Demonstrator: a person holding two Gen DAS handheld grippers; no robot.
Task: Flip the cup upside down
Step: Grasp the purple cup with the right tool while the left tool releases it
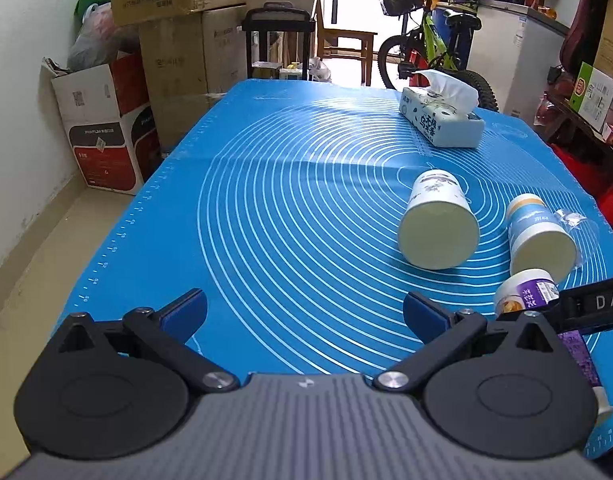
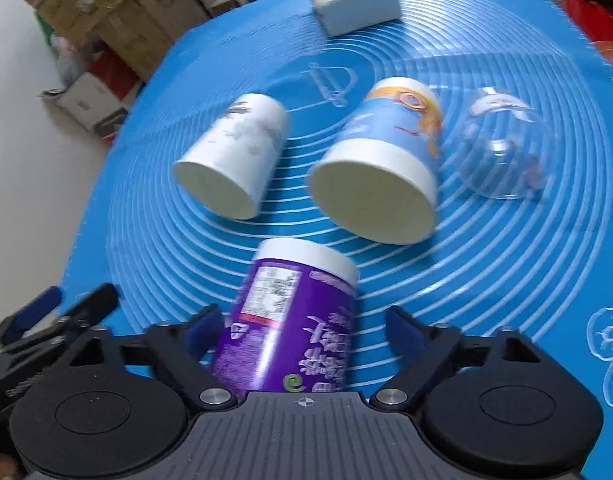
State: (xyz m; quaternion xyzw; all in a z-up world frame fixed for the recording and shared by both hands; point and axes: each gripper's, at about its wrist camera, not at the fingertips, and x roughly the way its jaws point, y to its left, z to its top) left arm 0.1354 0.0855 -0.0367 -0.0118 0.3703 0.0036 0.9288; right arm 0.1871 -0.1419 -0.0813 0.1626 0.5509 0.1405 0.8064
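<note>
A purple paper cup (image 2: 290, 320) sits between the fingers of my right gripper (image 2: 306, 328), white rim pointing away; the left pad touches it and a gap shows on the right, so the gripper is open. The cup also shows in the left wrist view (image 1: 526, 294). A white cup (image 2: 234, 156) and a blue-and-white cup (image 2: 382, 164) stand on the blue mat (image 2: 506, 280) with flat bases up. They also show in the left wrist view: white cup (image 1: 438, 220), blue-and-white cup (image 1: 540, 232). My left gripper (image 1: 304, 314) is open and empty over the mat.
A clear plastic cup (image 2: 502, 148) lies on the mat at the right. A tissue box (image 1: 442, 120) sits at the far side. Cardboard boxes (image 1: 106, 128) stand left of the table, a bicycle (image 1: 426, 48) behind it.
</note>
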